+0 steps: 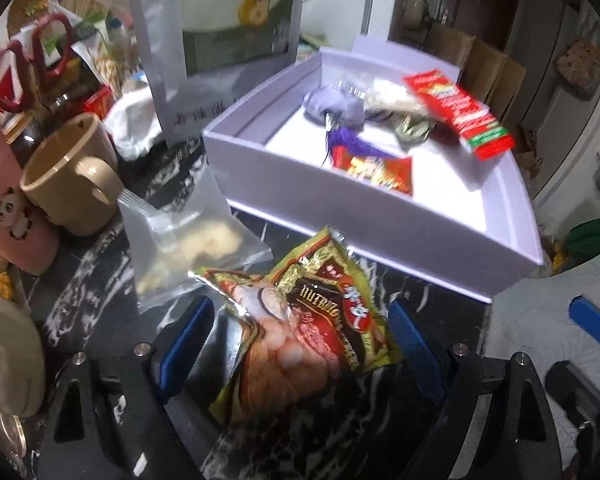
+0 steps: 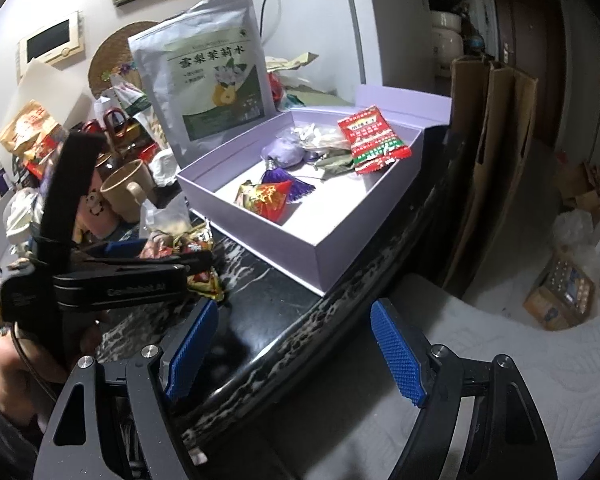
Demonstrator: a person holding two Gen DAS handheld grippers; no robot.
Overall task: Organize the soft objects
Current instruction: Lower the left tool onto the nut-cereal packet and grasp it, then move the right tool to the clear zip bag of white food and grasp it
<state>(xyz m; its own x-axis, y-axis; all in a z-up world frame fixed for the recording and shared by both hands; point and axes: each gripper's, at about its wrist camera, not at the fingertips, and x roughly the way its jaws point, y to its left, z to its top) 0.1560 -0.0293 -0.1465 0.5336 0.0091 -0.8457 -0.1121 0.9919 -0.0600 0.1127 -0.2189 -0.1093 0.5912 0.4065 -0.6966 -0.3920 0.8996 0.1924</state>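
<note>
**Snack pack between my left jaws, box ahead**

Snack pack [image 1: 300,320], crinkled red and gold foil, sits between the blue pads of my left gripper [image 1: 296,344]. In the left view those jaws stand wide, with a gap at either side of the foil, so I judge that I straddle it and do not pinch it. It lies on the dark marbled counter [image 1: 100,280], just near of the lilac box [image 1: 340,216], probably its destination. The box already holds a red packet [image 1: 460,116], a purple sachet [image 1: 332,106] and a small red pouch [image 1: 376,172]. A clear bag [image 1: 188,248] lies to the left, touching the pack's far-left corner; a tan mug [image 1: 68,176] stands further left.

In the right view my right gripper [image 2: 300,348] is wide open and holds nothing, waiting over the counter's near edge. The left gripper [image 2: 112,280] reaches across at the left, over the pack [image 2: 204,280]. A tall silver pouch [image 2: 208,80] stands on the far side of the box [image 2: 332,260]. Cardboard [image 2: 492,160] leans at the right, and there is a white padded surface [image 2: 520,360] in the near right.
</note>
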